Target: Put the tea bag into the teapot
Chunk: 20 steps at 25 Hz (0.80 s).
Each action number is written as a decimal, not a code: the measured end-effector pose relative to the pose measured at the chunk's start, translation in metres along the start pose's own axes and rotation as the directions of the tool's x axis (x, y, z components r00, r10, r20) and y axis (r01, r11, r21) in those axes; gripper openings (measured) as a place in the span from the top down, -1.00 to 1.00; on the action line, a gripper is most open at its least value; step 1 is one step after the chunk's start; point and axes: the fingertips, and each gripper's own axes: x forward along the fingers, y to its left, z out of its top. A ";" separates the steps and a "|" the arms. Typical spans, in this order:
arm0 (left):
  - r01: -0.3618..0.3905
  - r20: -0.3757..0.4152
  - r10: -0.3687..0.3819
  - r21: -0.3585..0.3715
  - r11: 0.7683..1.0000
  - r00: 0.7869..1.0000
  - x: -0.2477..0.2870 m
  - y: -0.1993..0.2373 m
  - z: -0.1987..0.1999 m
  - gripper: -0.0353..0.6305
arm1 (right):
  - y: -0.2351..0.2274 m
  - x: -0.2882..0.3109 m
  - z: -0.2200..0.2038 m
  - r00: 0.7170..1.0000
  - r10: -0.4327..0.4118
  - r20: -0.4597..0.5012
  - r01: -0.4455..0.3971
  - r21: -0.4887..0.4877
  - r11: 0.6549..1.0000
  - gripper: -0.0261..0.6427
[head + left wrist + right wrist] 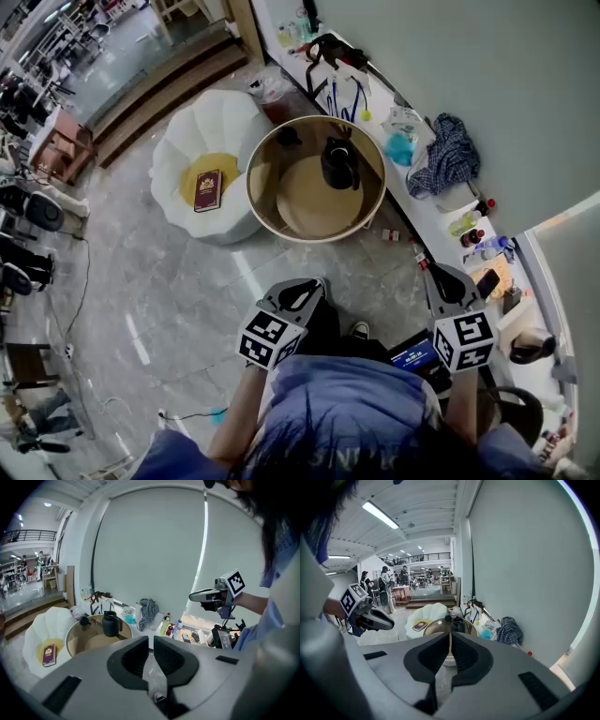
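- A person in a blue top (pixel 347 412) stands on a pale marble floor (pixel 169 281), seen from above, with a claw in each hand held out in front of the body.
- The left claw (pixel 151 641) is nearly closed on a pale, see-through tea bag (pixel 153 674), which sits pinched in the narrow gap between its jaws.
- The right claw (pixel 450 637) is closed, with only a hairline slit between the jaws and nothing in it.
- Just beyond both claws stands a low round surface (pixel 258 202) with a raised wooden rim.
- A black teapot (pixel 339 164) stands upright on the far right part of it, well apart from the tea bag.
- A small dark object (pixel 288 137) lies near the far rim, to the left of the teapot (too small to tell what it is).
- To the left, touching the round surface, is a white seat (pixel 187 141) shaped like flower petals, with a dark red book (pixel 208 190) lying on its yellow centre.
- Along the right runs a long white surface (pixel 422 211) against a pale grey wall (pixel 469 66), cluttered with a crumpled checked cloth (pixel 448 155), bottles and small items.
- At the far left, wooden steps (pixel 159 94) lead up to an open hall with desks and chairs.
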 end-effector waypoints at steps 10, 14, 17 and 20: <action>-0.054 0.029 0.054 0.003 0.999 0.998 -0.033 -0.032 -0.023 0.80 | 0.002 -0.046 -0.024 0.999 -0.028 0.046 0.027 0.008 1.000 0.84; -0.076 0.032 0.076 -0.003 0.997 0.997 -0.046 -0.035 -0.033 0.80 | 0.010 -0.054 -0.023 0.998 -0.024 0.065 0.024 -0.006 1.000 0.84; -0.097 0.033 0.097 -0.008 0.995 0.995 -0.055 -0.035 -0.039 0.80 | 0.014 -0.057 -0.023 0.997 -0.017 0.074 0.018 -0.010 1.000 0.84; -0.118 0.041 0.118 -0.019 0.993 0.992 -0.063 -0.033 -0.043 0.80 | 0.019 -0.059 -0.025 0.997 -0.008 0.076 0.009 -0.018 1.000 0.84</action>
